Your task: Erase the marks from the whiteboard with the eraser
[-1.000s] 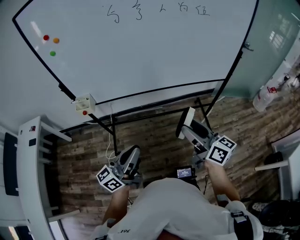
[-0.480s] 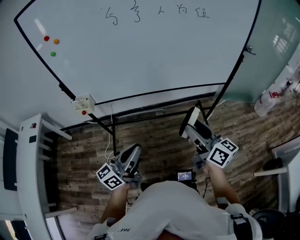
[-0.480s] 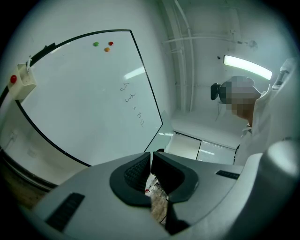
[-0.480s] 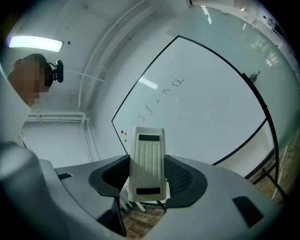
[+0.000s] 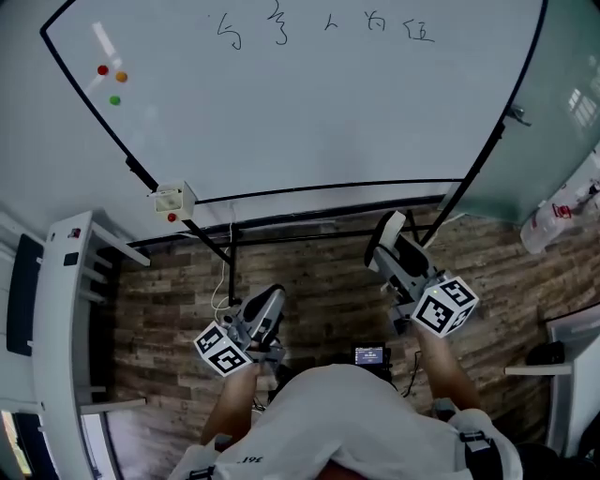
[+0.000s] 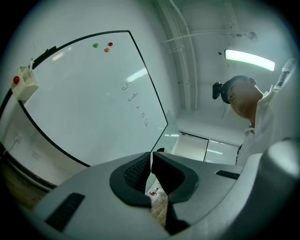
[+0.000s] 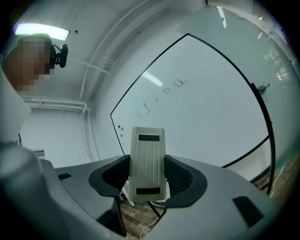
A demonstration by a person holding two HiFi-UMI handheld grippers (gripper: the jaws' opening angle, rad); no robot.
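The whiteboard [image 5: 309,103] stands on a black frame ahead of me, with a row of black handwritten marks [image 5: 323,26] along its top. The same marks [image 7: 159,93] show small in the right gripper view and the marks [image 6: 136,105] in the left gripper view. My right gripper [image 5: 389,239] is shut on a pale grey eraser [image 7: 147,164], held upright below the board's lower edge, well short of the marks. My left gripper [image 5: 267,305] hangs lower left, shut with nothing between its jaws.
Three round magnets [image 5: 111,80], red, orange and green, sit at the board's upper left. A small white box [image 5: 172,200] with a red button hangs at the lower left corner. A white rack [image 5: 66,319] stands left; wood floor [image 5: 328,281] lies below.
The view has shifted so the board sits slightly lower and further right in frame. My right gripper with the eraser has edged right; the left gripper barely moved.
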